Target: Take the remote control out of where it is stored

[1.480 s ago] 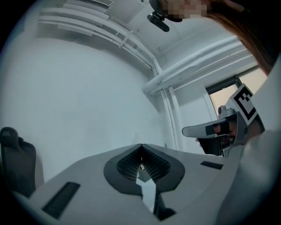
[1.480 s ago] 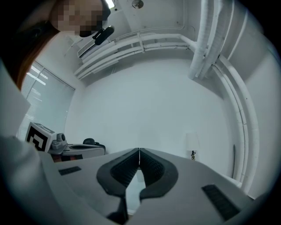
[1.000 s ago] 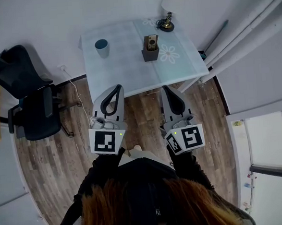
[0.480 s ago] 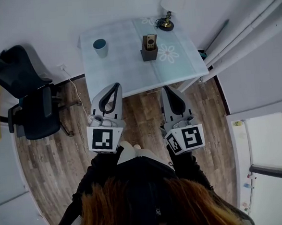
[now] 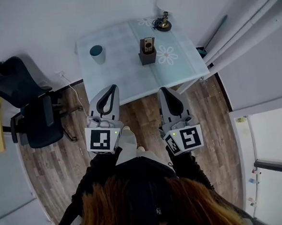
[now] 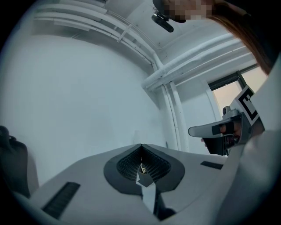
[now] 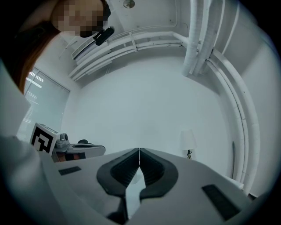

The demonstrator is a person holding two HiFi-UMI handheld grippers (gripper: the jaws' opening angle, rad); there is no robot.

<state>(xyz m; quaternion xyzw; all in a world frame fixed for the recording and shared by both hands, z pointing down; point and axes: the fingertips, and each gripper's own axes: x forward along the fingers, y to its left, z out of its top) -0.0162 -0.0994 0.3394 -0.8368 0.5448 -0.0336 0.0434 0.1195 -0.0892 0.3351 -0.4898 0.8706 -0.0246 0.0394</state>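
Nearby, a blue cup (image 5: 97,52) left of the remote control (image 5: 147,44), lamp (image 5: 163,22) behind

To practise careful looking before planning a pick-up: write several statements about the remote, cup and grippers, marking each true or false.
1. The remote control stands in the dark holder on the table. True.
2. The right gripper grips the remote control. False: it is shut, empty, well short of it.
3. The cup is left of the dark holder in the head view. True.
4. The left gripper has jaws wide apart. False: they are together.
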